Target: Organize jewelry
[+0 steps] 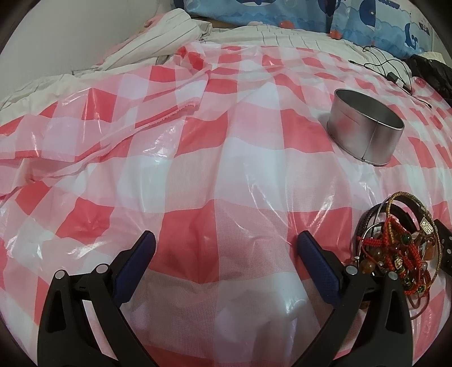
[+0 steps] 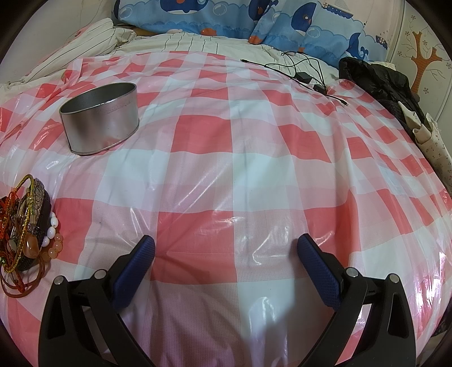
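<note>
A tangled pile of jewelry [image 1: 401, 248], with red cord bracelets, beads and dark bangles, lies on the red-and-white checked sheet at the right of the left wrist view. It shows at the far left in the right wrist view [image 2: 25, 228]. A round silver tin [image 1: 364, 127], open at the top, stands beyond the pile; it also shows in the right wrist view [image 2: 100, 118]. My left gripper [image 1: 226, 242] is open and empty, just left of the pile. My right gripper [image 2: 226, 247] is open and empty, well right of the pile.
The checked plastic sheet [image 2: 240, 175] covers a bed. Blue whale-print pillows [image 2: 226, 19] lie at the back. Black cables with a charger [image 2: 305, 74] and a black garment [image 2: 378, 82] lie at the back right. Striped bedding [image 1: 158, 36] bunches at the back left.
</note>
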Demonstrator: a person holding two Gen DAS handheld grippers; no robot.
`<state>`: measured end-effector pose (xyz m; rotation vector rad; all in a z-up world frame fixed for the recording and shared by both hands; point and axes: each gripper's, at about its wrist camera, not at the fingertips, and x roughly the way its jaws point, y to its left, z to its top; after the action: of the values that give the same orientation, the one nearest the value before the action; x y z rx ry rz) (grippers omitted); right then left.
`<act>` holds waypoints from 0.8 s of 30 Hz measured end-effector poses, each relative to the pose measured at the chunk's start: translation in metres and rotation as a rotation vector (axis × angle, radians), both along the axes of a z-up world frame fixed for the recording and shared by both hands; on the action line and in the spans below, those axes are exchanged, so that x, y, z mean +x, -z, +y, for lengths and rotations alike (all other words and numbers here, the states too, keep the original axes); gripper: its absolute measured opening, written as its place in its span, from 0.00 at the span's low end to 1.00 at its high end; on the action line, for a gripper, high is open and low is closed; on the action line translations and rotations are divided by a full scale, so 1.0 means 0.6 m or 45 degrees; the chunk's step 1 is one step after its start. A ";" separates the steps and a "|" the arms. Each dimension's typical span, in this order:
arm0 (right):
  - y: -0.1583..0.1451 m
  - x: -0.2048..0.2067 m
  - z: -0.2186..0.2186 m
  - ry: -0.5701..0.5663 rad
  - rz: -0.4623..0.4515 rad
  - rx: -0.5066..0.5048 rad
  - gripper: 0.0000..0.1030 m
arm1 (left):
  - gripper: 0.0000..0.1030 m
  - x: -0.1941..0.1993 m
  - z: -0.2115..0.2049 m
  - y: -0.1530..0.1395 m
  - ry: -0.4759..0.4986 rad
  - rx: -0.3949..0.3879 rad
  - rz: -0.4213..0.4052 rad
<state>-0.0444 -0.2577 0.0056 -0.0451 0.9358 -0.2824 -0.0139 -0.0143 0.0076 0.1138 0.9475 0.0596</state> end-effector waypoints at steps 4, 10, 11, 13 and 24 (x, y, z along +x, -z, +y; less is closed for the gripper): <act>0.000 0.000 0.000 0.000 0.000 0.000 0.93 | 0.94 -0.002 -0.002 0.000 0.007 0.010 -0.006; 0.000 0.001 0.000 0.000 0.001 0.000 0.93 | 0.94 -0.003 -0.004 0.000 0.012 0.017 -0.012; 0.000 0.000 0.000 0.000 0.001 0.000 0.93 | 0.94 -0.003 -0.004 0.000 0.013 0.017 -0.012; 0.001 0.001 0.000 0.000 0.001 -0.001 0.93 | 0.94 -0.004 -0.005 -0.001 0.014 0.021 -0.014; 0.002 0.004 0.002 0.001 0.000 0.020 0.93 | 0.94 -0.004 -0.003 -0.006 0.065 0.019 -0.006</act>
<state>-0.0423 -0.2565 0.0043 -0.0303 0.9383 -0.2753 -0.0165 -0.0162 0.0113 0.1516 0.9393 0.0202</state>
